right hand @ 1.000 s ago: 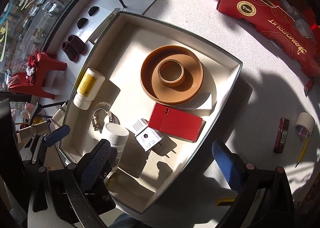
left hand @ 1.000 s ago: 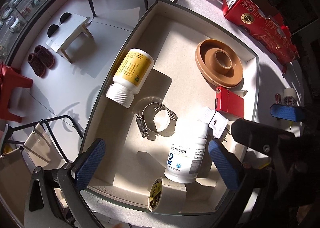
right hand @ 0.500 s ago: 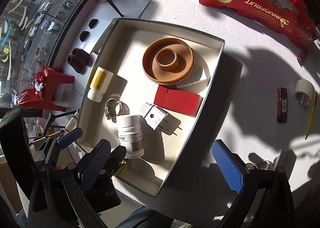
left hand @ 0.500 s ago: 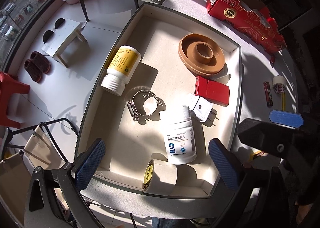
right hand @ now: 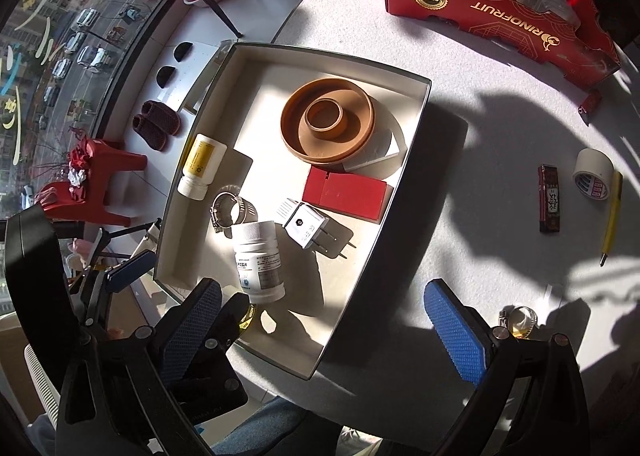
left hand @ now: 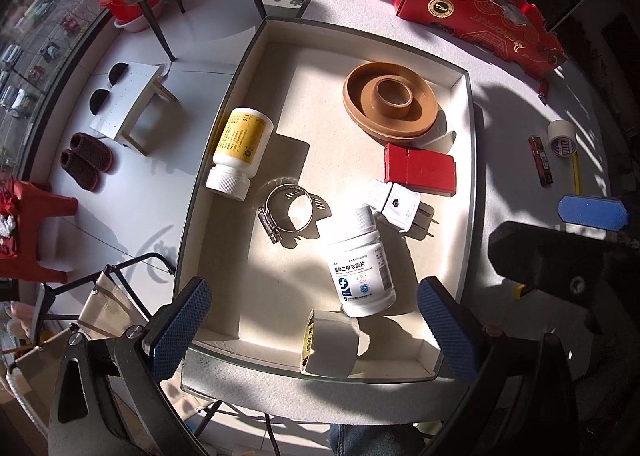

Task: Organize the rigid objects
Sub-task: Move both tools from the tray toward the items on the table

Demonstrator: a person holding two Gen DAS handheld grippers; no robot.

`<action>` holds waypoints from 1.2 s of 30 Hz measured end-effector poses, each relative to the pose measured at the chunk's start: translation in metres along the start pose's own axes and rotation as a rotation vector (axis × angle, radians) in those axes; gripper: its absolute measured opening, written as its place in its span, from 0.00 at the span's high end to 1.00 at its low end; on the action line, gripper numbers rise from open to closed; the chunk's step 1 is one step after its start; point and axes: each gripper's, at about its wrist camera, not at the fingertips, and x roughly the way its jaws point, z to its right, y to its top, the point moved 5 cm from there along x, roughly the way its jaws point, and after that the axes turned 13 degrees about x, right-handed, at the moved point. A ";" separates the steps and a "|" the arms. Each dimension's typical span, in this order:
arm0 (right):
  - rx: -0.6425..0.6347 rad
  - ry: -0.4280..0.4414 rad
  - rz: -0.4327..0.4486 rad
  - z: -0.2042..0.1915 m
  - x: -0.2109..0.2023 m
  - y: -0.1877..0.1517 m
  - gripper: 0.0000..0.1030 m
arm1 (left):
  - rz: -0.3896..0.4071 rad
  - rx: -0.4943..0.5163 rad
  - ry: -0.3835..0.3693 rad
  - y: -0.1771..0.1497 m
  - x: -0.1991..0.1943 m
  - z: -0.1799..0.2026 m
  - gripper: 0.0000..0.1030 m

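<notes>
A white tray [left hand: 474, 175] holds a yellow-label bottle [left hand: 240, 147], a metal hose clamp [left hand: 290, 213], a white bottle with blue print [left hand: 360, 268], a white plug [left hand: 400, 205], a red box [left hand: 420, 169], a brown dish [left hand: 390, 97] and a tape roll [left hand: 332, 342]. My left gripper [left hand: 312, 320] hovers open above the tray's near edge, holding nothing. My right gripper [right hand: 324, 324] is open and empty over the tray's near right corner [right hand: 316, 368]. On the table beside it lie a tape roll [right hand: 594, 179], a red bar [right hand: 549, 197] and a yellow pen [right hand: 611, 215].
A red fruit carton [right hand: 500, 3] lies along the table's far side. A second hose clamp [right hand: 518, 320] sits by my right finger. Left of the table is a drop to the floor with a small white stool [left hand: 128, 103], slippers and a red stool [right hand: 104, 171].
Both grippers have pulled up and back from the tray, so more of the table shows. The objects in the tray have stayed put. Both stay open.
</notes>
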 end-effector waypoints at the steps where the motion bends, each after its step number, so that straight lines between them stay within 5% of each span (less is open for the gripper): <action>1: -0.002 -0.004 0.001 0.000 0.000 0.000 0.01 | 0.004 0.001 0.001 0.001 -0.001 0.000 0.00; 21: 0.139 0.023 0.006 0.041 0.006 -0.022 0.01 | -0.088 0.161 -0.009 0.002 0.013 0.032 0.00; 32: 0.599 -0.063 0.005 0.215 0.001 -0.075 0.01 | -0.074 0.436 -0.076 0.026 0.014 0.154 0.00; 36: 0.700 -0.086 0.000 0.268 -0.005 -0.105 0.01 | -0.095 0.453 -0.121 0.033 0.027 0.205 0.00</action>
